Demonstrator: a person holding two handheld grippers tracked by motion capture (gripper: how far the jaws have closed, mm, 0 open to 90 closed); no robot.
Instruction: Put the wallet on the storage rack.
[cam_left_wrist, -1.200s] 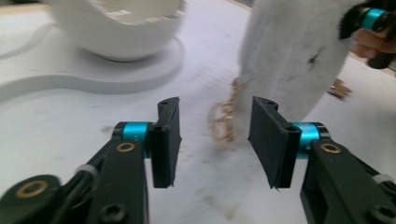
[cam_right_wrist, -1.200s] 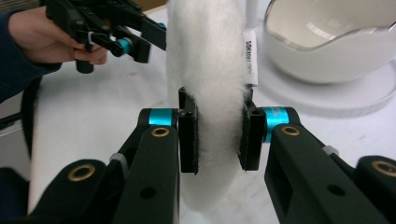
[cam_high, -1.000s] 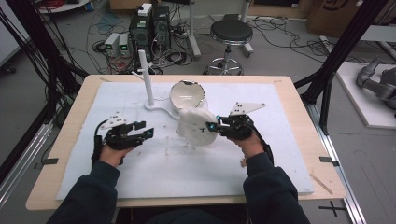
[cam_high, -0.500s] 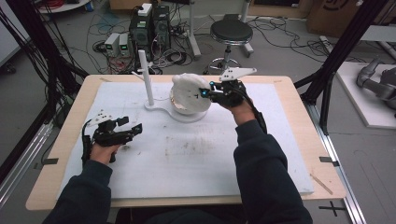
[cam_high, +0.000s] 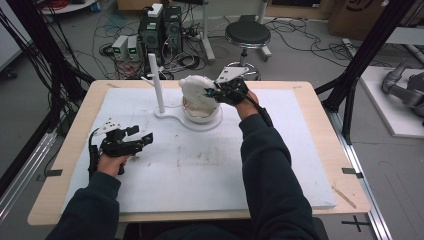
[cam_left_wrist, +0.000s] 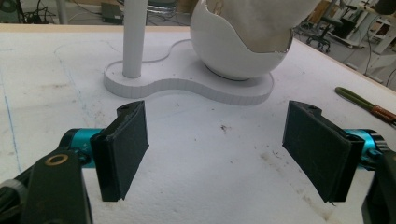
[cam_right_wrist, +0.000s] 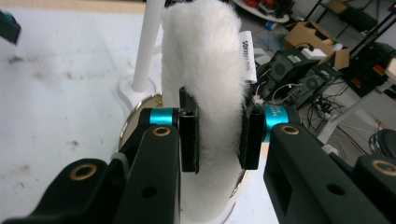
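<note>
A white fluffy pad (cam_high: 195, 89) hangs over the white egg-shaped bowl (cam_high: 202, 114) at the far middle of the mat. My right gripper (cam_high: 212, 92) is shut on it, and its black pads (cam_right_wrist: 189, 135) pinch the fur (cam_right_wrist: 205, 56) from both sides beside a sewn label (cam_right_wrist: 247, 51). The bowl stands on a flat white base (cam_high: 172, 117) with an upright post (cam_high: 157, 82). My left gripper (cam_high: 142, 133) rests low at the left of the mat. Its jaws have just been opening, and nothing lies between them (cam_left_wrist: 219, 140). It faces the bowl (cam_left_wrist: 233, 51) and the post (cam_left_wrist: 133, 37).
A white foam mat (cam_high: 210, 165) covers the wooden table (cam_high: 320, 115). A green-handled tool (cam_left_wrist: 359, 100) lies on the mat to the right of the left gripper. Black frame poles, a stool (cam_high: 247, 35) and computer boxes stand beyond the far edge.
My right gripper has carried the fluffy pad from the middle of the mat up and away to above the bowl. The left gripper's jaws have spread wider; that hand has stayed near its place.
</note>
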